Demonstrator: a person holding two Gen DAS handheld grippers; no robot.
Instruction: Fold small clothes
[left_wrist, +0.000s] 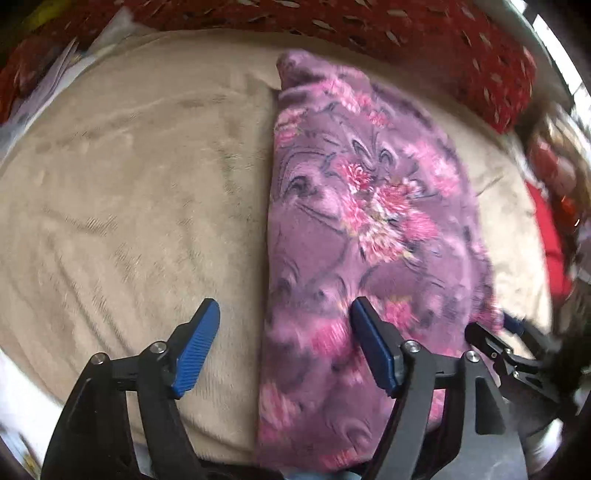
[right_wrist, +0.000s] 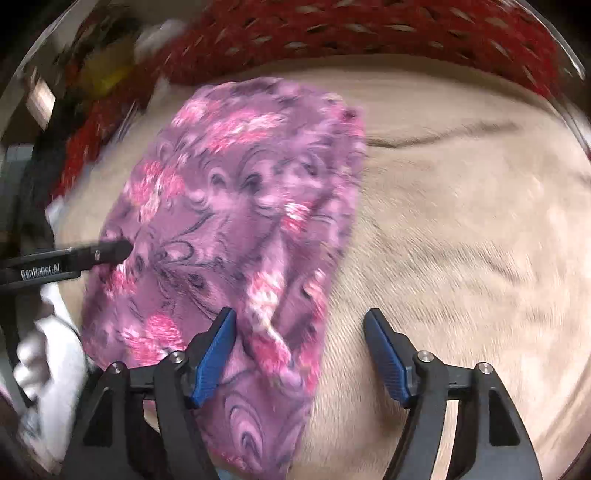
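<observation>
A purple fleece garment with pink flowers (left_wrist: 362, 206) lies folded in a long strip on the beige blanket (left_wrist: 129, 184). My left gripper (left_wrist: 284, 325) is open and empty, straddling the garment's left edge near its front end. My right gripper (right_wrist: 299, 332) is open and empty over the garment's (right_wrist: 229, 206) right edge, where a fold stands up. The right gripper also shows in the left wrist view (left_wrist: 509, 354) at the garment's right side. The left gripper's finger (right_wrist: 107, 251) shows in the right wrist view, over the garment's left side.
A red patterned cover (left_wrist: 424, 44) runs along the far edge of the beige blanket (right_wrist: 461, 221). White cloth (right_wrist: 51, 362) lies at the near left in the right wrist view. Clutter and red items (left_wrist: 554, 229) sit at the right edge in the left wrist view.
</observation>
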